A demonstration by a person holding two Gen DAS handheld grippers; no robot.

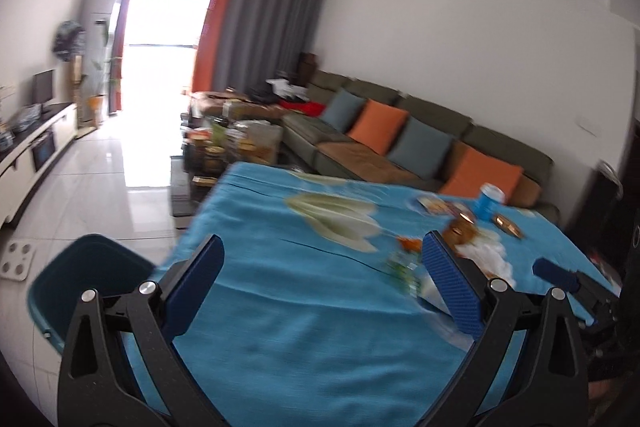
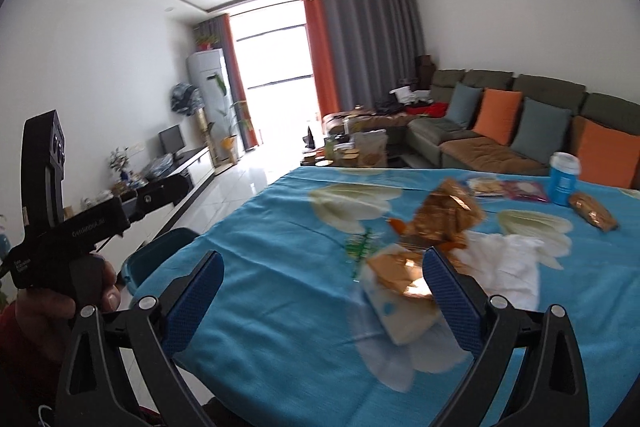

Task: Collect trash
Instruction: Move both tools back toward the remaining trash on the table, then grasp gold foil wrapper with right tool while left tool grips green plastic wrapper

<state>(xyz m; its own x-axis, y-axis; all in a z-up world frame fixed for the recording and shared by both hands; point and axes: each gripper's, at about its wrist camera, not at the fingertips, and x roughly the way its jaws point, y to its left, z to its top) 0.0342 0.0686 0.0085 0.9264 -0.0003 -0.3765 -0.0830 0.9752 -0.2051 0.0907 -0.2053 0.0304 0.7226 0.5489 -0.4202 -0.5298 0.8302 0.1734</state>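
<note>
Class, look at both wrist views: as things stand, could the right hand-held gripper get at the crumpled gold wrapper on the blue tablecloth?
Probably yes. The right hand-held gripper is open and empty, and the crumpled gold wrapper lies just ahead, with nothing blocking.

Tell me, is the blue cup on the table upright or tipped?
Upright. The blue cup stands on its base on the table, white top upward.

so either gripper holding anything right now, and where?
No. Left gripper and right gripper both stand open and empty; wrappers lie loose on the table.
</note>
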